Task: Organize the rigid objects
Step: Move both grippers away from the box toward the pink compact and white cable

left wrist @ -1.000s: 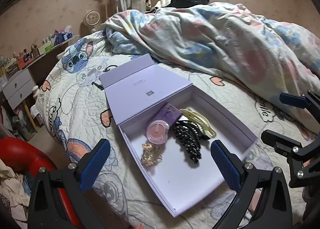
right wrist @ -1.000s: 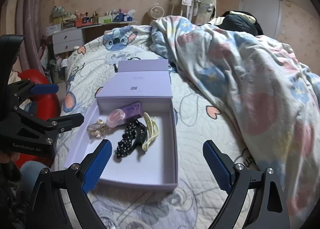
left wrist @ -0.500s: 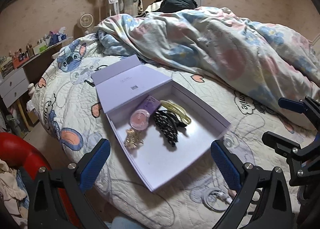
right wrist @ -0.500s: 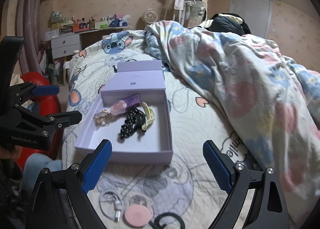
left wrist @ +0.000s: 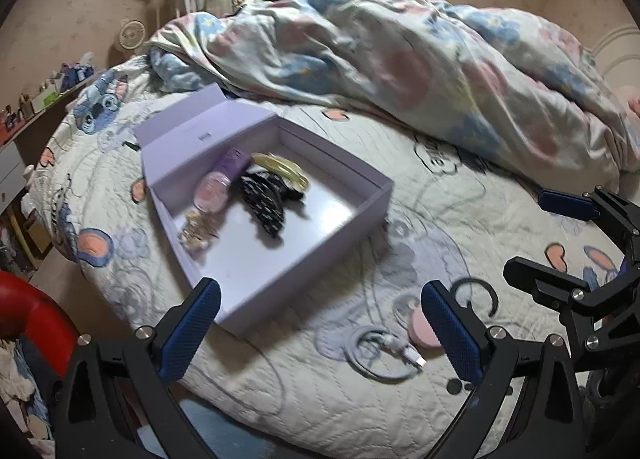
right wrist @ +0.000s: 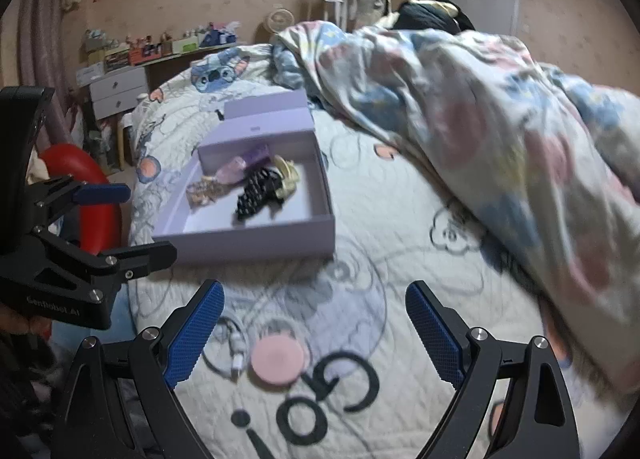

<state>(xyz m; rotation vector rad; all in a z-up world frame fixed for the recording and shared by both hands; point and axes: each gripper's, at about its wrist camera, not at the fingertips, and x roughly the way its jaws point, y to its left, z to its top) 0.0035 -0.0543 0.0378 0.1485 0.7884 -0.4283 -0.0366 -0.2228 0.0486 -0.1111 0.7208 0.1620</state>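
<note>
While we hold both tools over the quilted bedspread (left wrist: 420,195), we see at the far left a red rounded thing (left wrist: 28,311) beside the bed. Our left gripper (left wrist: 320,323) has its blue pads spread wide with nothing between them, poised above the near corner of the lilac box (left wrist: 372,203). That box lies open on the quilt, its lid (left wrist: 200,135) folded back flat on the far side. Inside, from left to right, sit a small beige hair clip (left wrist: 198,231), a pink round compact (left wrist: 212,193) touching a purple tube (left wrist: 234,163), a black dotted claw clip (left wrist: 264,203) and a pale yellow claw clip (left wrist: 284,173), all crowded toward the lid end. Just right of the box, on the bare quilt, lie a coiled white cable (right wrist: 236,355) and a pink round disc (right wrist: 276,359), the disc touching the cable's plug end. Our right gripper (right wrist: 314,333) hangs above these two, fingers likewise wide apart and gripping nothing. Farther right, a rumpled floral duvet (right wrist: 500,127) is heaped across the bed.
</note>
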